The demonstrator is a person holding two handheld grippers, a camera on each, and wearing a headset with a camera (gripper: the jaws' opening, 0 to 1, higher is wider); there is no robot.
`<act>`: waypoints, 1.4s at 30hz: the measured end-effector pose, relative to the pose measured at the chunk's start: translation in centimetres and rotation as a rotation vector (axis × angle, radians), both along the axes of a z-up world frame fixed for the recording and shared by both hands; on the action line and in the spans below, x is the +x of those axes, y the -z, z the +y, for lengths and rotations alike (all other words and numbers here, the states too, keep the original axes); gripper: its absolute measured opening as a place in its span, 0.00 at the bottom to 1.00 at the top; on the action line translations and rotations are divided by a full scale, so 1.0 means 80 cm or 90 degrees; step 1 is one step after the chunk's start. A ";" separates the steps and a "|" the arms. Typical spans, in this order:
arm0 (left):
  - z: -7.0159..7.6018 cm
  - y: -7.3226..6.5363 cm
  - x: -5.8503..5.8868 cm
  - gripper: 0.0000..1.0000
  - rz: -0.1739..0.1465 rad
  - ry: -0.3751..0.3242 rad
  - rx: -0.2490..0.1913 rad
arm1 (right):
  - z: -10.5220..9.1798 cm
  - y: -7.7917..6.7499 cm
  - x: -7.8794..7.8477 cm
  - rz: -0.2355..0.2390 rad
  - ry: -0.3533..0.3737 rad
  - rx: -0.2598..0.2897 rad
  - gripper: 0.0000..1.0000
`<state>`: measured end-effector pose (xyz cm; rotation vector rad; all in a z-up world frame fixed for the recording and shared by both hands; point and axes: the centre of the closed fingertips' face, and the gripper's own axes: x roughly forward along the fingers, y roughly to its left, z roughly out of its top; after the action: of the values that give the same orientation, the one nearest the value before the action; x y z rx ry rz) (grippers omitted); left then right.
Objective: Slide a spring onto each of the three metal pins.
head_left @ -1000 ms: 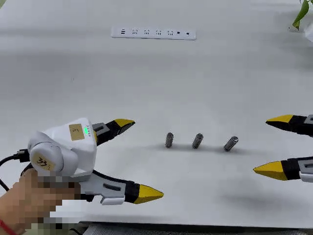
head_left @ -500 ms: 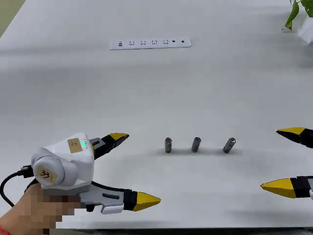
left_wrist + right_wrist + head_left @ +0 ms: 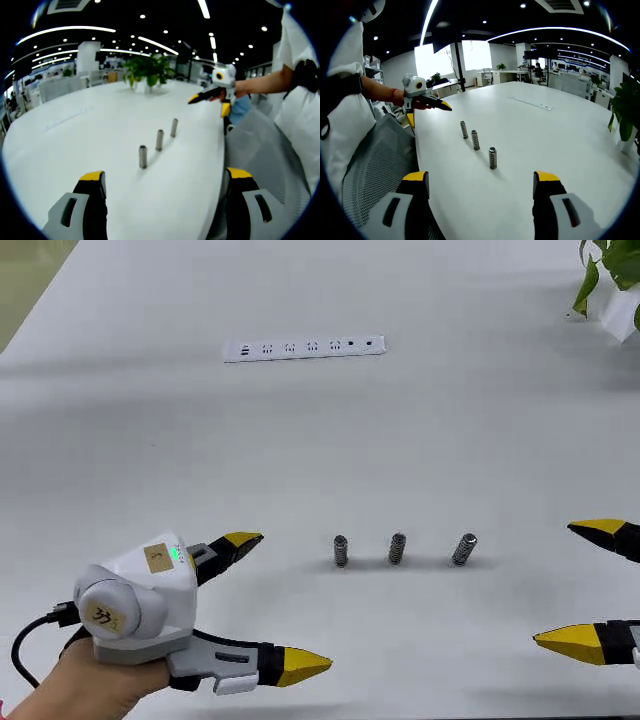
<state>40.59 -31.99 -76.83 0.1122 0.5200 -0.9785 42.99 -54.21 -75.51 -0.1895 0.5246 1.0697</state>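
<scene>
Now my left gripper (image 3: 290,600) and right gripper (image 3: 555,583) both gape empty; the three pins (image 3: 397,539) stand in a row between them, springs (image 3: 341,553) apparently on each. My right gripper's body is cut off past the head view's edge.

Right claw (image 3: 480,177): jaws stood wide apart, empty. Ahead of it, three spring-wrapped pins (image 3: 475,140) stood upright in a row on tabletop (image 3: 560,140). Left claw (image 3: 427,111) lay beyond, leftward.

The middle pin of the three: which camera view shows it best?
The right gripper view: the middle pin stands side-on there, and the coils of its spring are plain. The head view shows it small, from above; the left gripper view shows it side-on too, but blurred.
</scene>
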 end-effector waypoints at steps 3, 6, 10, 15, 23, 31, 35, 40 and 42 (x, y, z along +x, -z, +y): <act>-0.001 -0.001 0.000 1.00 -0.001 0.000 -0.001 | 0.003 -0.002 0.000 0.000 0.000 0.006 0.87; -0.001 -0.003 0.000 1.00 -0.002 0.000 -0.003 | 0.005 -0.002 -0.001 0.000 -0.004 0.004 0.86; -0.001 -0.003 0.000 1.00 -0.003 0.001 -0.003 | 0.006 -0.003 0.000 -0.002 -0.004 0.005 0.86; 0.000 -0.003 0.000 1.00 -0.003 0.002 0.000 | 0.005 -0.001 0.000 -0.002 -0.005 -0.001 0.85; -0.002 -0.002 -0.001 1.00 -0.002 0.005 0.000 | 0.007 0.000 -0.002 0.000 -0.005 0.003 0.85; -0.004 -0.002 -0.001 1.00 -0.002 0.008 0.001 | 0.007 0.000 -0.002 -0.001 -0.005 0.004 0.84; -0.004 -0.002 -0.001 1.00 -0.003 0.008 -0.001 | 0.008 0.000 -0.002 -0.001 -0.006 0.003 0.84; -0.003 -0.001 -0.002 1.00 -0.001 0.006 -0.002 | 0.009 0.000 -0.001 0.000 -0.007 0.004 0.84; -0.003 -0.001 -0.002 1.00 0.000 0.005 -0.004 | 0.010 0.000 -0.001 0.000 -0.008 0.004 0.84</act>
<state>40.44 -32.20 -76.76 0.1087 0.5168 -0.9880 42.93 -53.42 -75.54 -0.1870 0.5213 1.0829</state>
